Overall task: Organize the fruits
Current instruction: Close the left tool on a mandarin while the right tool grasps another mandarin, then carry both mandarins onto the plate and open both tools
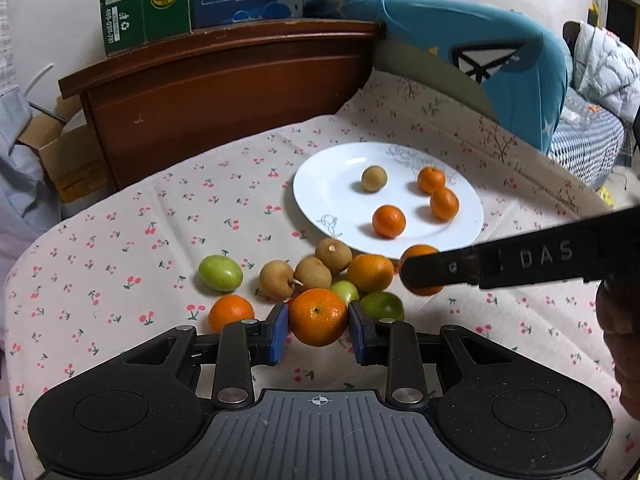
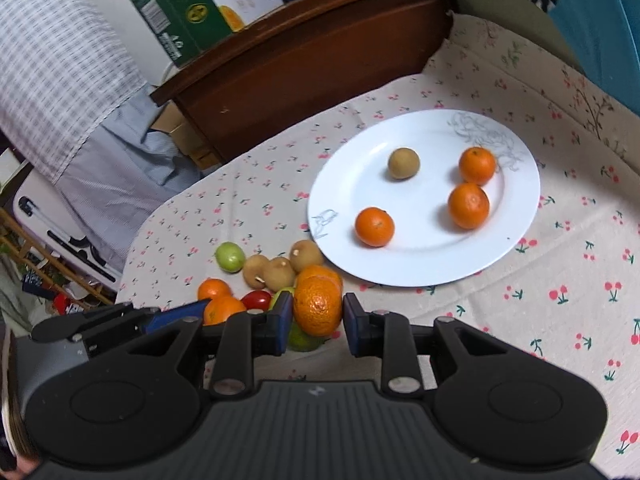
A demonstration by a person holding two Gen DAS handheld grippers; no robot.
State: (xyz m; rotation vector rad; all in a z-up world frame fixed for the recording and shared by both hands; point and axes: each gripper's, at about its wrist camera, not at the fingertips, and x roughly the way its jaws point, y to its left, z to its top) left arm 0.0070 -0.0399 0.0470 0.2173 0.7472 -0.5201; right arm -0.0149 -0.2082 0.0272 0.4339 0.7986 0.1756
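On the cherry-print cloth, a white plate [image 1: 332, 184] [image 2: 420, 256] carries three tangerines and one brown fruit [image 1: 374, 178] [image 2: 403, 163]. In front of it lies a pile of fruit [image 1: 312, 274] [image 2: 276, 272]: brown ones, green ones, tangerines and a red tomato [image 2: 256, 299]. My left gripper [image 1: 319, 330] is shut on a tangerine [image 1: 318, 312] at the pile's near edge. My right gripper [image 2: 318, 314] is shut on another tangerine [image 2: 318, 304]. From the left wrist view the right gripper's finger [image 1: 440, 268] crosses in front of that fruit [image 1: 420, 250].
A dark wooden headboard [image 1: 224, 80] with cartons [image 1: 144, 0] on top closes the far side. A blue pillow [image 1: 500, 52] lies behind the plate on the right. The cloth's edge drops off at the left beside a cardboard box [image 1: 60, 152]. A hand [image 1: 620, 340] holds the right gripper.
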